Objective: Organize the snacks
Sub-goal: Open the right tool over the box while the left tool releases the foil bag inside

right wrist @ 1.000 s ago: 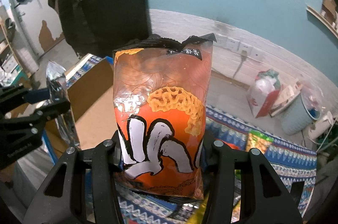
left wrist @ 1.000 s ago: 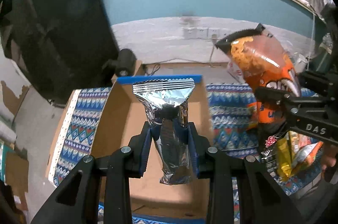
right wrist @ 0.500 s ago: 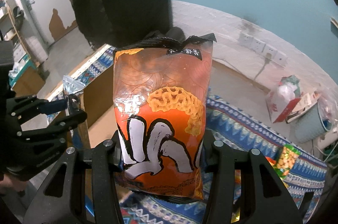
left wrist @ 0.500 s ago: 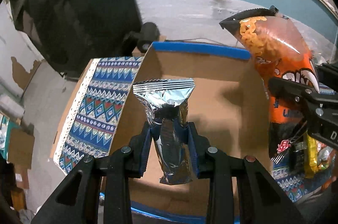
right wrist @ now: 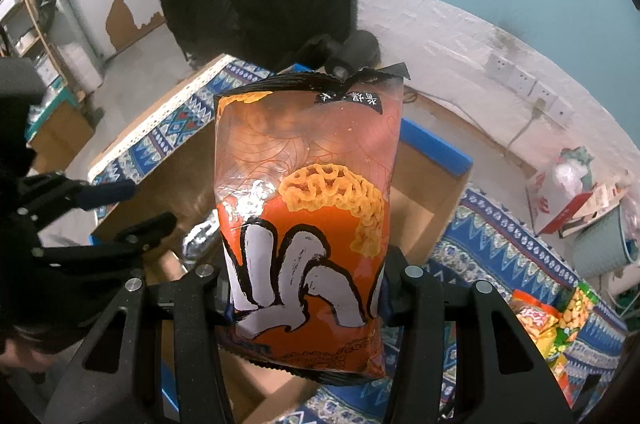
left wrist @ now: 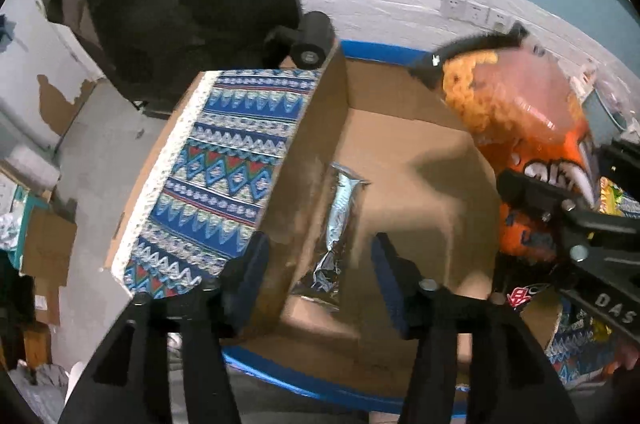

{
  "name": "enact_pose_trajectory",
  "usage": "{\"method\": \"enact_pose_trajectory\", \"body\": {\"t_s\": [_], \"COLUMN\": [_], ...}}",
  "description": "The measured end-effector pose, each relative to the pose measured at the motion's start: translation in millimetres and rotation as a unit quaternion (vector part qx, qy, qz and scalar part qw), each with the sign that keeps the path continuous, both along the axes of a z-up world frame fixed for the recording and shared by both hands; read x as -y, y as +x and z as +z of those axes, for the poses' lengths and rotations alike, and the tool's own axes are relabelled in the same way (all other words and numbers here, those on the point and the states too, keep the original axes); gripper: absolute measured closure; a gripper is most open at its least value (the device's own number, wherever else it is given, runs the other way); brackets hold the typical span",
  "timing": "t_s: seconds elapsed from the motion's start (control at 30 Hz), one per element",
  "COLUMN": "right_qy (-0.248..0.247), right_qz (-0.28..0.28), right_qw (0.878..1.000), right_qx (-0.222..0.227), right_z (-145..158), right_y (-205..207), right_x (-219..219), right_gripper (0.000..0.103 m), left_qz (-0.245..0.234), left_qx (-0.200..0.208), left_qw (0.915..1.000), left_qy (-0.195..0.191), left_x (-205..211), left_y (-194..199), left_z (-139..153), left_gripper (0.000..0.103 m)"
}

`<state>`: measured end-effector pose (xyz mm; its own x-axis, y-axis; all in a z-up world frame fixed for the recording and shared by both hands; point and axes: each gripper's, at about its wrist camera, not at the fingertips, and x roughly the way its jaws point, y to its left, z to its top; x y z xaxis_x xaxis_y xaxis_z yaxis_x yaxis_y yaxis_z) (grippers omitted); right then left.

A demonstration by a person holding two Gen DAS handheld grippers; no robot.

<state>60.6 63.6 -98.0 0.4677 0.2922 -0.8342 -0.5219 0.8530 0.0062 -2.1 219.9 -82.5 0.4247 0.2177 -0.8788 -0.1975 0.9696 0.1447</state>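
A silver foil snack packet (left wrist: 338,224) is inside the cardboard box (left wrist: 420,159), against its left wall, free of my left gripper (left wrist: 320,276). That gripper hangs over the box's left wall with its jaws opening, and the pads do not touch the packet. My right gripper (right wrist: 308,300) is shut on an orange snack bag (right wrist: 308,207) and holds it upright above the box (right wrist: 424,207). In the left wrist view the orange bag (left wrist: 520,127) shows at the right. A corner of the silver packet (right wrist: 200,236) peeks out left of the bag.
The box has blue tape along its edges and sits on a blue patterned cloth (left wrist: 224,159). More snack bags (right wrist: 560,308) lie on the cloth at the right. A black camera (left wrist: 308,39) stands behind the box. Black fabric hangs behind.
My left gripper let go of the silver packet, which dropped into the box by the left wall. Both grippers moved in over the box and lower; the orange bag stays gripped.
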Motion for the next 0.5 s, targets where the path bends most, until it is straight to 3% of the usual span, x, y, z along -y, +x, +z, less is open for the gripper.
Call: {"method": "enact_pose_trajectory", "body": {"t_s": [0.23, 0.5], "right_qy": [-0.009, -0.012], "right_qz": [0.01, 0.009], "right_qw": [1.0, 1.0], "right_qx": [-0.018, -0.026], "right_z": [-15, -20], "right_y": [4, 2], "right_x": [-12, -9], "right_gripper": [0.054, 0.038], "left_qz": [0.009, 0.002], "left_qx": [0.004, 0.017], "left_qw": [0.9999, 0.9998], "left_qy": [0.004, -0.002], "left_x": [-5, 0], "left_y": [-2, -3], "left_z": [3, 13], "left_gripper": [0.04, 0.04]}}
